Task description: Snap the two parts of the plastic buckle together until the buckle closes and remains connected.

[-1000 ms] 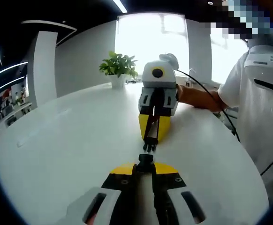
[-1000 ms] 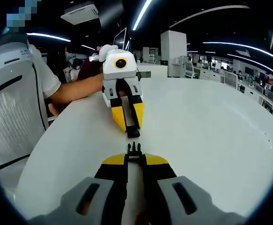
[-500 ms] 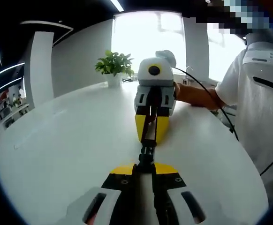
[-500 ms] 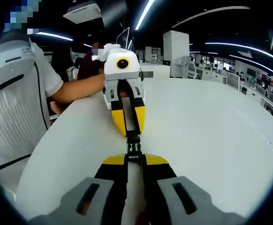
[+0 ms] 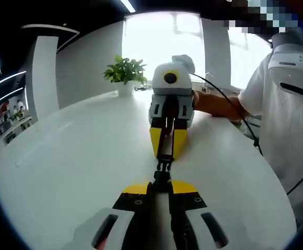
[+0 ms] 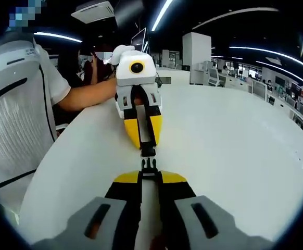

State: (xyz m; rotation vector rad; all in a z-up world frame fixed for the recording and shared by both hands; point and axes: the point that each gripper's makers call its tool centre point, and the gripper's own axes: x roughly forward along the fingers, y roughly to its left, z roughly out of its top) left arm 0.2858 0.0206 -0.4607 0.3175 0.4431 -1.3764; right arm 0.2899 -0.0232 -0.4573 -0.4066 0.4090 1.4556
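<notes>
Item: black plastic buckle, two halves. Socket half (image 5: 162, 180) is clamped at its rear in the left gripper (image 5: 161, 188); pronged half (image 6: 149, 167) likewise in the right gripper (image 6: 149, 177). Judged light, rigid, prongs springy and breakable. Long axes are aligned 6-to-12 o'clock, mating ends meeting above the white table (image 5: 68, 156); latching cannot be told.

There are no words, numbers, brand names or signs to read in either view. The person's white shirt (image 6: 16, 104) has a dark mark on the chest (it looks like a plain stripe, not letters). The far shelves (image 5: 5, 122) in the left gripper view hold small colourful things, but they are too tiny and blurry to read.
</notes>
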